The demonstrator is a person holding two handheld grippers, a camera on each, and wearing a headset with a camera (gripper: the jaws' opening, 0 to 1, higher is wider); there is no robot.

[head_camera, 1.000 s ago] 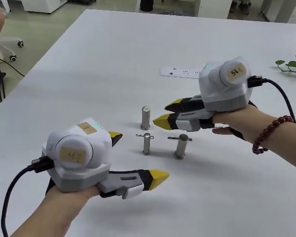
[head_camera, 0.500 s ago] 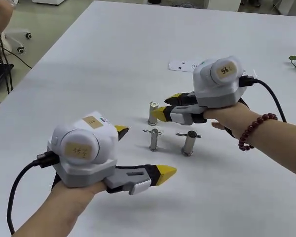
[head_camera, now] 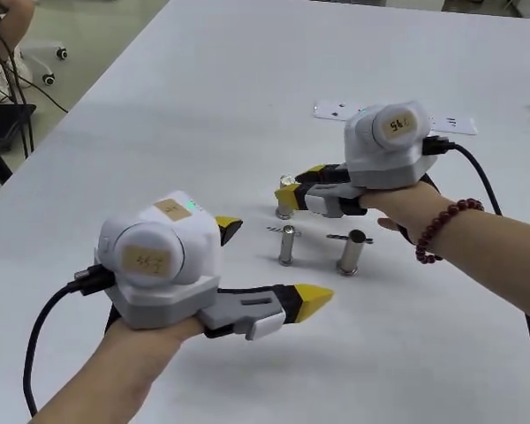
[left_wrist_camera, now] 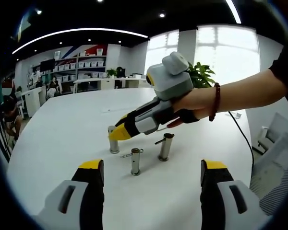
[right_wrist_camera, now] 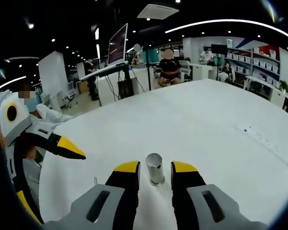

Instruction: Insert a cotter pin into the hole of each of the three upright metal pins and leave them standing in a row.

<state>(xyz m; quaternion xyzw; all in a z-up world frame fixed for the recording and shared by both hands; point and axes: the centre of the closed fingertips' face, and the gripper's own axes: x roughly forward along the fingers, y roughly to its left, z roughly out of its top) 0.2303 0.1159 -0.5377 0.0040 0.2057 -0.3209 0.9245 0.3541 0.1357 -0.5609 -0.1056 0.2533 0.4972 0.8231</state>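
Three metal pins stand on the white table [head_camera: 203, 106]. The middle pin [head_camera: 287, 245] and the right pin [head_camera: 351, 252] each carry a cotter pin through the top. The far pin [head_camera: 285, 201] has a bare top and stands between the yellow-tipped jaws of my right gripper [head_camera: 287, 196]. In the right gripper view this pin [right_wrist_camera: 155, 168] has a narrow gap on each side, so the right gripper [right_wrist_camera: 155, 167] is open. My left gripper [head_camera: 269, 265] is wide open and holds nothing. It sits just short of the row [left_wrist_camera: 136, 161], which lies ahead of its jaws.
A white power strip [head_camera: 336, 110] lies on the table behind the right gripper. The table's left edge drops to a floor with a chair base [head_camera: 44, 53]. People sit at desks [right_wrist_camera: 170, 67] far off.
My right gripper has moved to the far pin, which now stands between its jaws. The left gripper stays open in about the same place. The head camera has shifted.
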